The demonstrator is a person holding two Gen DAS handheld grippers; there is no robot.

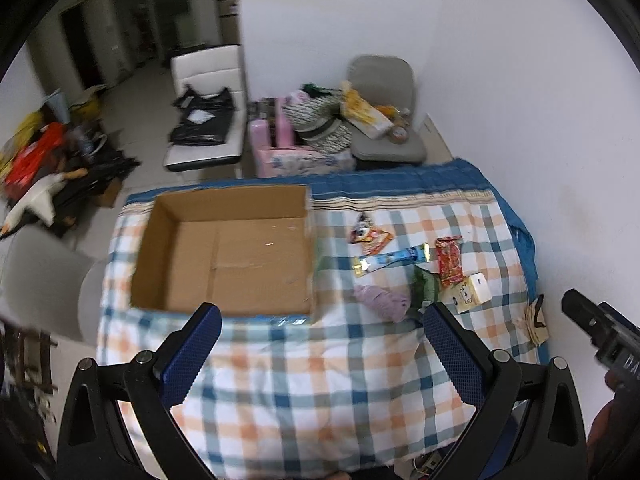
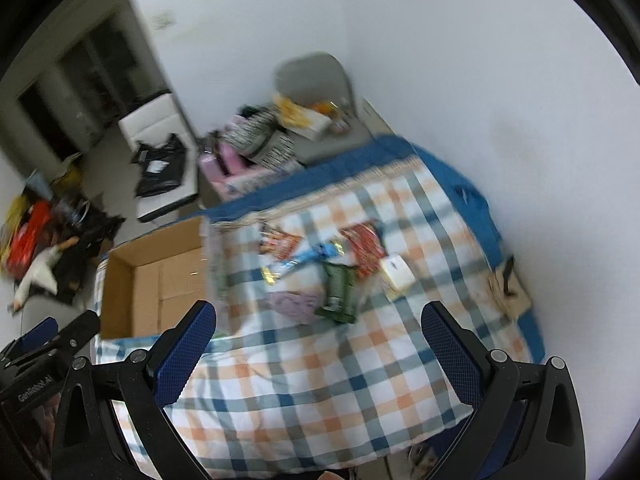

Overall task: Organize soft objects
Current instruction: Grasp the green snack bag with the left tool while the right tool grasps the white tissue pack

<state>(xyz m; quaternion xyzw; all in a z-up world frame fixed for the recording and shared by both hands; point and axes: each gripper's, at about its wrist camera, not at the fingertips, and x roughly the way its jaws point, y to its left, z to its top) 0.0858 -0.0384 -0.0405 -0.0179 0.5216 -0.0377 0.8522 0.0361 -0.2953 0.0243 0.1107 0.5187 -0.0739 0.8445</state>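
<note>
Risk lay mostly in the clutter. Both grippers — left gripper (image 1: 320,356) and right gripper (image 2: 318,354) — hovered with jaws wide and empty above a checked blue, orange and white quilt (image 1: 320,392). An open brown cardboard box (image 1: 228,256) sat empty on it, left of the pile. The soft lilac knitted bundle (image 1: 382,300) lay just beside a green packet (image 2: 338,288), a red snack wrapper (image 1: 450,262) and a small white carton (image 1: 474,292) — a careless pinch could have snagged the quilt or a neighbouring wrapper.
</note>
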